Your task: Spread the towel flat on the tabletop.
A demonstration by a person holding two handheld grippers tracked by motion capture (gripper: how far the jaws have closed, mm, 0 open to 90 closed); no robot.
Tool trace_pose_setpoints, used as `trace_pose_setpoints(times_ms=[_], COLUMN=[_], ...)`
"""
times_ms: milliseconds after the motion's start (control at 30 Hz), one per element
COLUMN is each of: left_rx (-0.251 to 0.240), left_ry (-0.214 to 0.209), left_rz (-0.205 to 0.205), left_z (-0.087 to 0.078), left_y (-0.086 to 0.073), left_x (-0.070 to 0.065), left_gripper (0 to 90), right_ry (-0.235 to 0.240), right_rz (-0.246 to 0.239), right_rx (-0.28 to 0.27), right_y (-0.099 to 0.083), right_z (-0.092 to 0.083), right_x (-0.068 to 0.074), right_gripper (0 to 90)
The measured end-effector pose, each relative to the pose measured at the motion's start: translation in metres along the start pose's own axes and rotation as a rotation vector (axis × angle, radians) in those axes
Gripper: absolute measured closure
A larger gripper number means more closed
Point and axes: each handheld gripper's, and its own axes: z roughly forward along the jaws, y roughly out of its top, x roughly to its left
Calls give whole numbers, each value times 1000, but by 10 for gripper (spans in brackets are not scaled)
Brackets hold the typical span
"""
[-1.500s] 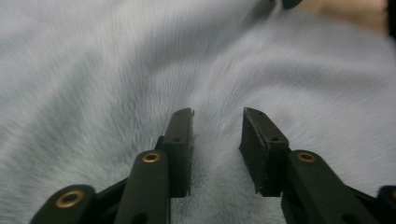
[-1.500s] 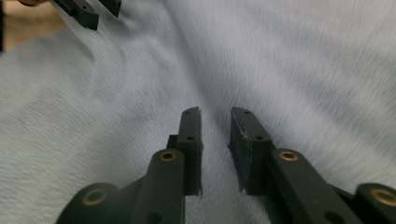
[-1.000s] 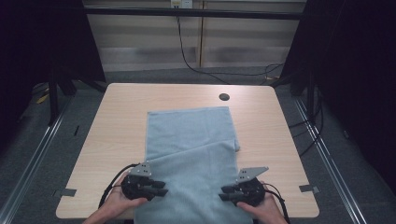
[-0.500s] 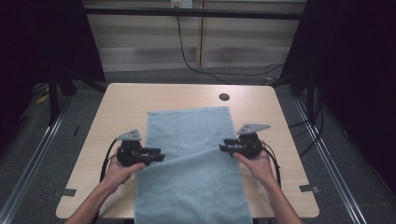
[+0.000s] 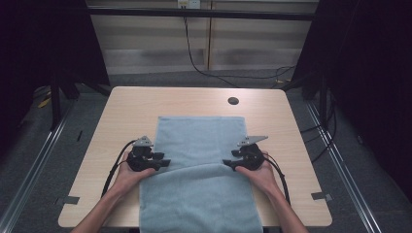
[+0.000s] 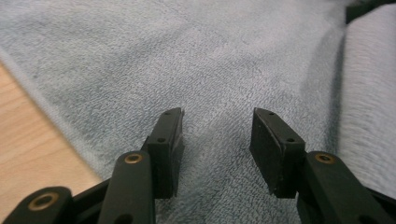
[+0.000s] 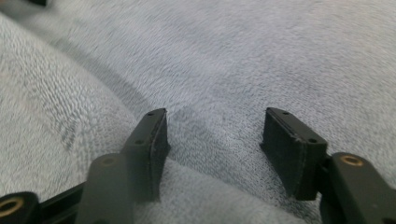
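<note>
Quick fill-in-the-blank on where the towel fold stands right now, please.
The towel lies on the ____ table.
The left gripper and right gripper both have ____ jaws, which have just been opening, with nothing pinched between them.
The towel's near end hangs over the table's ____ edge.
The small dark hole lies ____ the towel.

Missing: wooden; open; near; beyond

My pale blue terry towel (image 5: 201, 141) lies on the light wooden table (image 5: 126, 111), running from its middle to the near edge and over it. The towel's near part is folded, with the fold line crossing between my hands. My left gripper (image 5: 165, 163) sits at the fold's left end, my right gripper (image 5: 227, 164) at its right end. A small round dark grommet hole (image 5: 233, 101) lies beyond the towel's far right corner.
</note>
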Motion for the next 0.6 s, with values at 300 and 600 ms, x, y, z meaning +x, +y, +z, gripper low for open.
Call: trace_pose_setpoints(times_ms=[300, 600], left_rx=[11, 17], left_ry=[-41, -122], left_rz=[45, 35], left_z=[-7, -27], left_y=[-13, -38], left_x=[-24, -54], left_gripper=[528, 529], right_ry=[38, 72], right_rz=[-22, -30], right_rx=[0, -6], right_y=[-30, -51], right_z=[-27, -45], right_x=[30, 54], right_gripper=[357, 352])
